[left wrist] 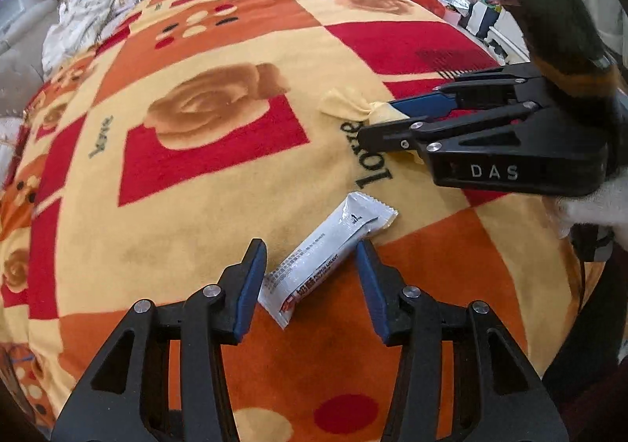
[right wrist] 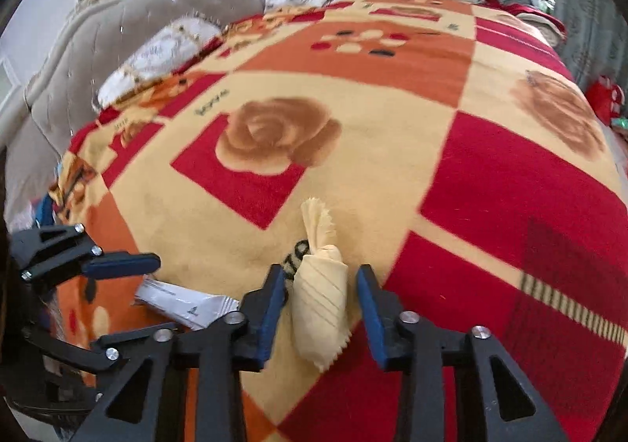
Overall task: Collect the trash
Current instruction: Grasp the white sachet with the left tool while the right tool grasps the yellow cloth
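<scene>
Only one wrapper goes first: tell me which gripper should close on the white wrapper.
Left. The left gripper already straddles the white wrapper; the right gripper straddles the yellow wrapper.

light: bright, even daylight | shadows: faint | blur: right wrist view smeared | edges: heavy fisheye bending, black corners

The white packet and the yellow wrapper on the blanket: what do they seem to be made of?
White packet: probably plastic film, smooth and slightly glossy, with crimped serrated ends and printed text. Yellow wrapper: looks like matte paper or waxed film, with a twisted end and zigzag-cut edges; which one is unclear. Blanket: plush fleece, fuzzy nap.
</scene>
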